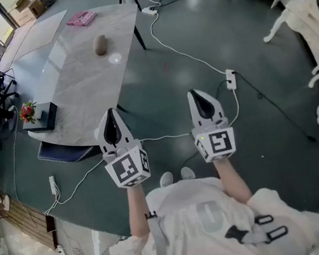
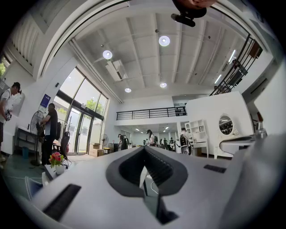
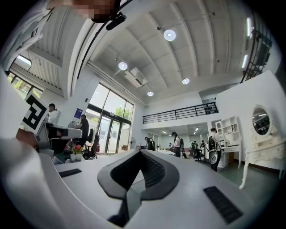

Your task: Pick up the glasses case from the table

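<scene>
The brown oval glasses case (image 1: 99, 44) lies on the grey marble table (image 1: 82, 88) at the upper left of the head view, far ahead of both grippers. My left gripper (image 1: 110, 116) is held over the table's near corner, shut, nothing between its fingers. My right gripper (image 1: 199, 94) hovers over the green floor to the right of the table, also shut and empty. In the left gripper view the left gripper's (image 2: 144, 150) tips meet, pointing about level into the hall. The right gripper view shows the right gripper's (image 3: 139, 154) tips touching. Neither gripper view shows the case.
On the table also lie a pink flat item (image 1: 81, 18), a small white disc (image 1: 115, 58) and a flower pot (image 1: 28, 111) on a dark tray. A white cable with a power strip (image 1: 230, 78) runs across the floor. White furniture (image 1: 311, 24) stands at the right.
</scene>
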`<state>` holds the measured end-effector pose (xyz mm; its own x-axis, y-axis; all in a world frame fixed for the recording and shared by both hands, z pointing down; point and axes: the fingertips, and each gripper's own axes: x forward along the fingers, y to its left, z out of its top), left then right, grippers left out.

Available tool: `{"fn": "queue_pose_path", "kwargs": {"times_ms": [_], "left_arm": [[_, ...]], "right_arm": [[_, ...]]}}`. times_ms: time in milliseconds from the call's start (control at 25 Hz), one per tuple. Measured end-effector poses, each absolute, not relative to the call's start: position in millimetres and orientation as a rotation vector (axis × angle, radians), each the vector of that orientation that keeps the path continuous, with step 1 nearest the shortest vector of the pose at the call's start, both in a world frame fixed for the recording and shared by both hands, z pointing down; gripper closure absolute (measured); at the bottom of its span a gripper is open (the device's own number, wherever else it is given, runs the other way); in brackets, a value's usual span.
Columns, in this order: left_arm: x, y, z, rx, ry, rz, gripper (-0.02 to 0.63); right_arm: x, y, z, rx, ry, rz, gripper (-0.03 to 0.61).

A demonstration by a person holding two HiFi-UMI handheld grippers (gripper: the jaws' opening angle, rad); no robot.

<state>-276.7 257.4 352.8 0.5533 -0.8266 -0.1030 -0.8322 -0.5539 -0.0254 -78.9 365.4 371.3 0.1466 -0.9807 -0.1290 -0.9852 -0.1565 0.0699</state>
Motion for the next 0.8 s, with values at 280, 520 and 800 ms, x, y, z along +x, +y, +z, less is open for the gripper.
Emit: {"fn": "queue_pose_path", "kwargs": {"times_ms": [280,520,800], "left_arm": [[-276,262,352,-2.700,1.446,0.106,0.611],[-273,263,353,-2.702,1.448,0.105,0.611],[-258,267,354,-2.694,1.438,0.081,0.611]], "right_arm": [[-76,368,369,-2.361,2.019,0.231,0.578],[-74,371,368,-2.314,1.994,0.200,0.578],[-51,381,376,-2.323,1.962,0.158,0.578]]}}
